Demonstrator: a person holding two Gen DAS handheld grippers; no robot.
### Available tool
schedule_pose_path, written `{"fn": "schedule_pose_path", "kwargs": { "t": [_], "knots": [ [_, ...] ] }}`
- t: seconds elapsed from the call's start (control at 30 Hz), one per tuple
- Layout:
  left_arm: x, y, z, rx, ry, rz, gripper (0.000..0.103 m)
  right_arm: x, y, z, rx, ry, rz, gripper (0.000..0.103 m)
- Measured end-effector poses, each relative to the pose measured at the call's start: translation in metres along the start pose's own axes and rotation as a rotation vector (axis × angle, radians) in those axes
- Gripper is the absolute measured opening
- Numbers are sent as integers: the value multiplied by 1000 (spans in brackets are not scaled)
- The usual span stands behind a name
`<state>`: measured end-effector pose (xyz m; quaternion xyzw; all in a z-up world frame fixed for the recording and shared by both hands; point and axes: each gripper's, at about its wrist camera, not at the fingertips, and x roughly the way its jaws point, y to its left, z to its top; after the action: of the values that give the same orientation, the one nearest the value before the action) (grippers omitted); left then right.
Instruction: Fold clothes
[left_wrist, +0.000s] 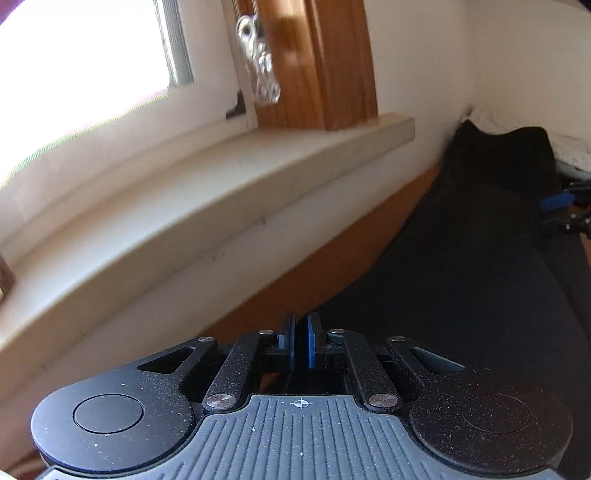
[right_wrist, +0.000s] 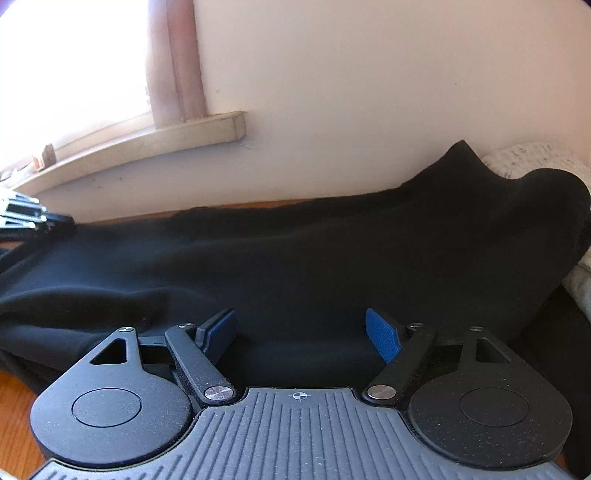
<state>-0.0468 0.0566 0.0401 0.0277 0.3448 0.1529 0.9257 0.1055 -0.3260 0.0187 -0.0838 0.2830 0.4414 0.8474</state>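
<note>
1. A black garment lies spread across a wooden worktop against a pale wall, under a window sill. Its far right end is heaped up over something white and nubbly.
2. Left claw: blue pads pressed together with only a thin slit between them. Whether any cloth is nipped there, I cannot tell; the garment's edge sits just beside and beneath the tips.
3. Right claw: spread wide, pads well apart, low over the near part of the fabric, holding nothing.
4. Handling, as a judgement: the cloth looks soft, matte and limp, fairly thick like fleece or jersey. It drapes and bunches in rolls, so it should be light, not slippery and not fragile, but floppy once lifted.
5. Where to grip: a hem, corner or the near rolled edge, pinching the full thickness. A mid-panel grab would only tent it.
6. No fold lines are clear in either view, so progress is unsettled.
</note>
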Motion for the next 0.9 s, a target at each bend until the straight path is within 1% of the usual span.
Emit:
{"fn": "schedule_pose_path", "kwargs": {
  "t": [0.07,0.13,0.2,0.27,0.3,0.37,0.5,0.6,0.67,0.73,0.77,0.8,0.87,0.9],
  "knots": [
    [2,3,-2,-13,14,5,17,0,1,0,-4,2,-3,77],
    [-1,5,-1,-16,12,35,43,-1,2,0,-7,3,-5,77],
    [-10,11,-2,-24,4,73,57,-2,2,0,-9,4,-6,77],
    [-25,16,-4,-25,-9,93,61,-3,2,1,-9,5,-7,77],
    [-35,19,-7,-24,-19,100,70,-3,2,1,-11,6,-10,77],
    [-60,26,-15,-19,-41,113,79,-2,4,2,-21,9,-18,77],
    [-115,48,-38,-45,-71,140,82,-1,6,2,-35,13,-28,78],
    [-161,76,-63,-77,-80,166,80,-1,7,2,-44,16,-35,79],
    [-182,98,-81,-106,-64,197,73,0,7,3,-44,17,-33,81],
    [-197,122,-98,-142,-45,210,61,1,6,3,-41,19,-30,83],
    [-204,133,-107,-155,-29,202,57,1,6,4,-41,20,-30,84],
    [-209,142,-116,-158,-8,187,57,2,6,4,-42,22,-31,84],
    [-214,151,-129,-138,31,193,60,2,8,5,-51,25,-40,85],
    [-215,154,-135,-123,50,198,66,3,9,5,-56,27,-44,85]
  ]
}}
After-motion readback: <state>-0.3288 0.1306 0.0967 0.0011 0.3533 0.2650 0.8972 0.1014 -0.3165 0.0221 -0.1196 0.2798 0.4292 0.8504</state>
